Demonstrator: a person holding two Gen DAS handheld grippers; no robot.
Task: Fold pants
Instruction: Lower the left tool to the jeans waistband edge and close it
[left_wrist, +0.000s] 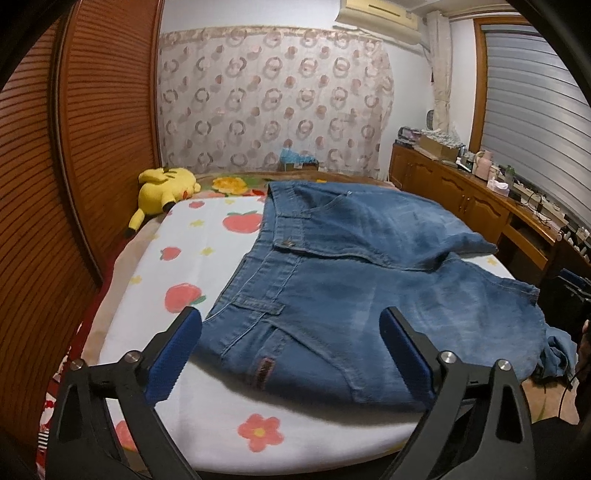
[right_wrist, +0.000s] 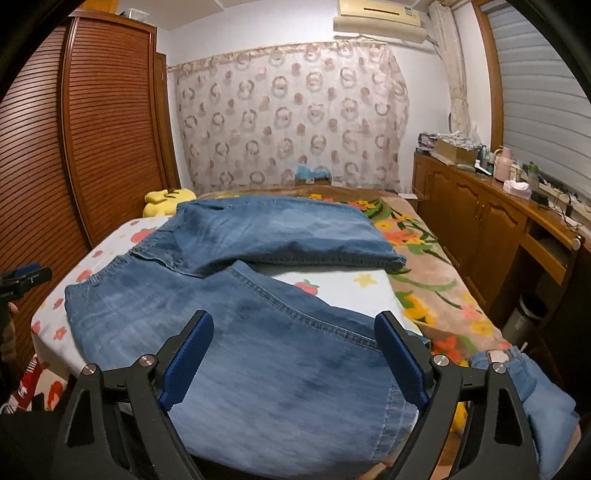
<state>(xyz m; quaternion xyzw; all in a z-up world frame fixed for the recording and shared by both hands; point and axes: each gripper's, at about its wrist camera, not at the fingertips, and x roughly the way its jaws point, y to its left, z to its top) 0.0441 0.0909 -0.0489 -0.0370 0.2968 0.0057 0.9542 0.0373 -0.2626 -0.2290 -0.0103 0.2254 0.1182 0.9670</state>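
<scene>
Blue denim pants (left_wrist: 351, 280) lie spread on the bed, waistband to the left, two legs running right. In the right wrist view the pants (right_wrist: 266, 332) show a far leg folded back across the bed and a near leg hanging over the front edge. My left gripper (left_wrist: 291, 354) is open, hovering over the waistband end near the front pocket, holding nothing. My right gripper (right_wrist: 295, 358) is open above the near leg, holding nothing. The left gripper also shows at the left edge of the right wrist view (right_wrist: 26, 280).
The bed has a white fruit-print sheet (left_wrist: 207, 417) and a flowered blanket (right_wrist: 424, 258). A yellow plush toy (left_wrist: 162, 188) lies at the far left by the wooden louvred wardrobe (left_wrist: 74, 184). A wooden cabinet (right_wrist: 480, 221) with clutter stands right. A patterned curtain (left_wrist: 273, 99) hangs behind.
</scene>
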